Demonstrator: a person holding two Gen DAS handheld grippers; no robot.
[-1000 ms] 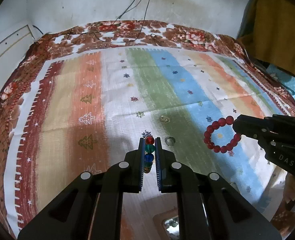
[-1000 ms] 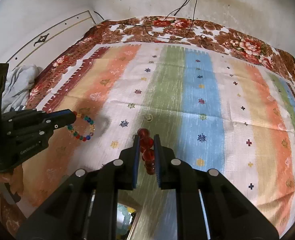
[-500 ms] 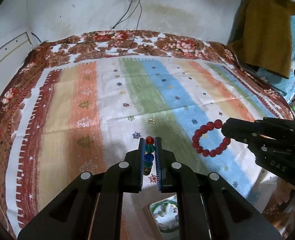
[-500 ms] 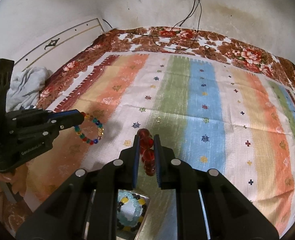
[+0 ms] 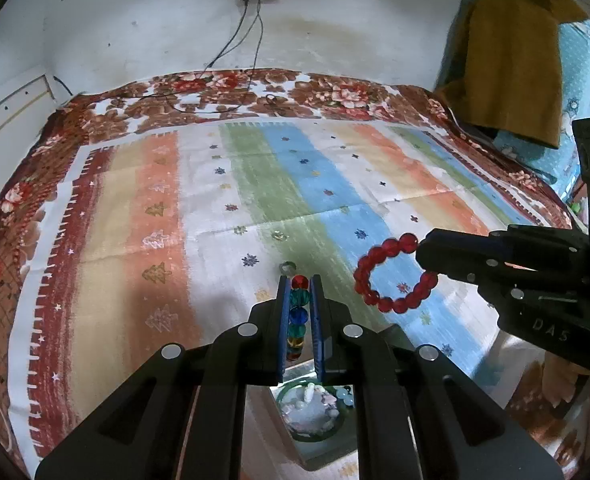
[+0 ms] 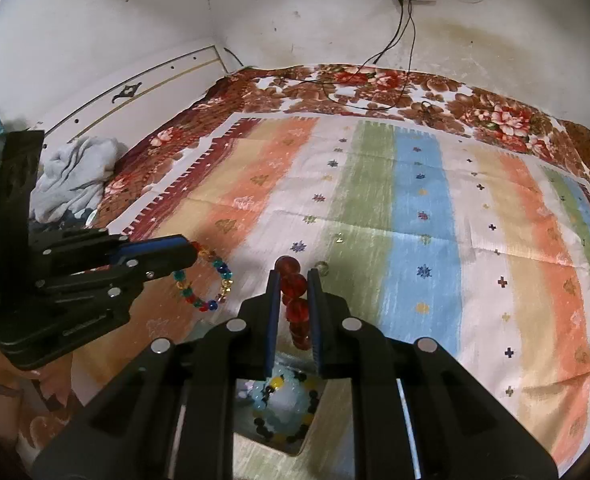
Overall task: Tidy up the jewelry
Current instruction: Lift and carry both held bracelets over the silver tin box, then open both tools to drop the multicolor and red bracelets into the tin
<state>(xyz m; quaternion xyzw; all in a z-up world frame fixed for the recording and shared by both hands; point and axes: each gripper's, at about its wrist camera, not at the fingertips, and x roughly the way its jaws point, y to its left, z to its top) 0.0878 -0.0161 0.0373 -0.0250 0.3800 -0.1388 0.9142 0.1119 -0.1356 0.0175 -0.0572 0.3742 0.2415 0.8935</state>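
Observation:
My left gripper (image 5: 298, 282) is shut on a multicoloured bead bracelet (image 5: 298, 312), which hangs as a ring in the right wrist view (image 6: 205, 280) from the left gripper (image 6: 191, 254). My right gripper (image 6: 291, 276) is shut on a red bead bracelet (image 6: 295, 300); it shows as a ring in the left wrist view (image 5: 391, 276), held by the right gripper (image 5: 421, 246). Both are held above the striped bedspread (image 5: 255, 184). Below the fingers sits an open box (image 5: 315, 436) with bracelets in it, also visible in the right wrist view (image 6: 283, 408).
Two small clear pieces lie on the green stripe, one near (image 5: 287, 267) and one farther (image 5: 279, 235). Cables (image 5: 239, 48) run from a wall socket onto the bed. Hanging clothes (image 5: 515, 68) at the right; a grey cloth heap (image 6: 75, 176) at the bed's left edge.
Both grippers have drawn back and up with their bracelets held. The open box has come into fuller view beneath the fingers, and more of the wall shows.

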